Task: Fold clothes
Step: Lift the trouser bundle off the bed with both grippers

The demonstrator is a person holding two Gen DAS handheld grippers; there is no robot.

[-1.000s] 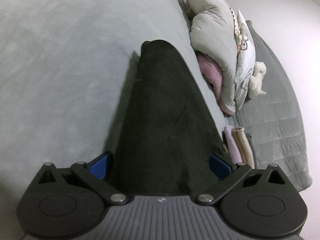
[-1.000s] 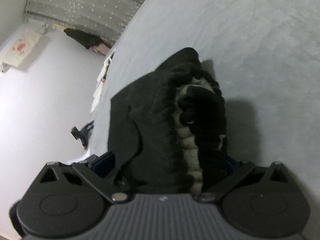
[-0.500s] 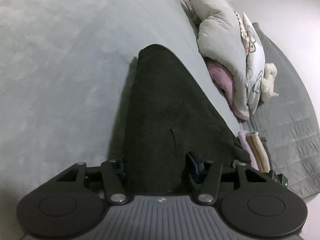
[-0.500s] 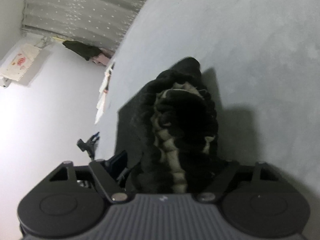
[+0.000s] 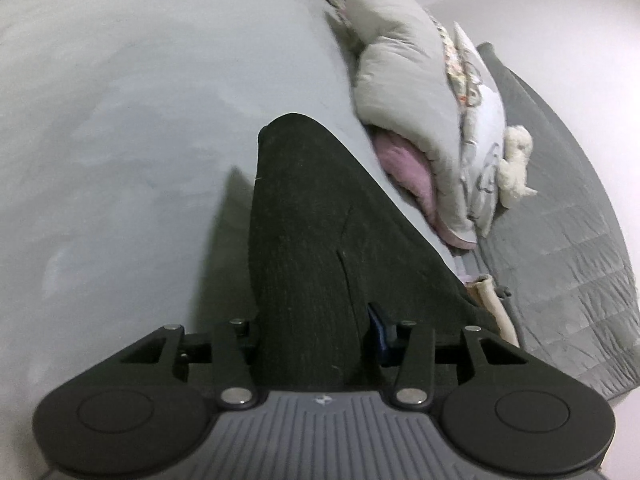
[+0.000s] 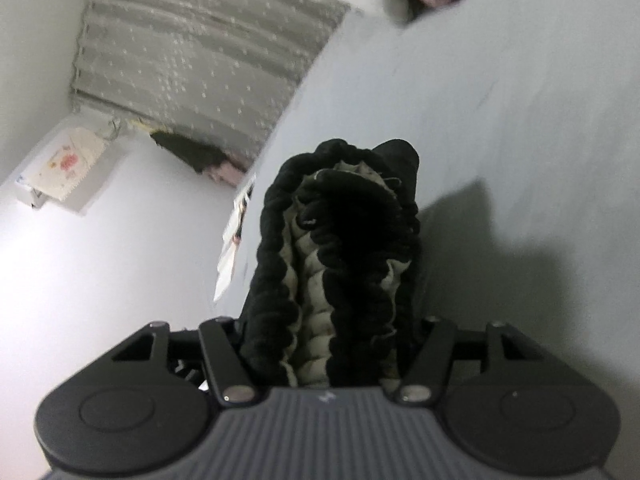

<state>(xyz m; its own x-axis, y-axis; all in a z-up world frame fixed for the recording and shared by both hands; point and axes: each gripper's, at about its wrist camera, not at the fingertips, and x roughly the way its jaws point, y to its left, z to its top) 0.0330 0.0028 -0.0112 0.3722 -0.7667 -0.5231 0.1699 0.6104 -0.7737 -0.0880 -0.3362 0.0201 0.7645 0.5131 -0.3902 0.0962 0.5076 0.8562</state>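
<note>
Your left tongs and right tongs are closing on the black garment, each pinching one end, so it hangs ready for folding above the bed.

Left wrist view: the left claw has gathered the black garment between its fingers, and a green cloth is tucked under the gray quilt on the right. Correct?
Not quite. In the left wrist view the cloth tucked under the gray quilt is pink, not green. The left claw does have the black garment gathered between its closing fingers.
</note>
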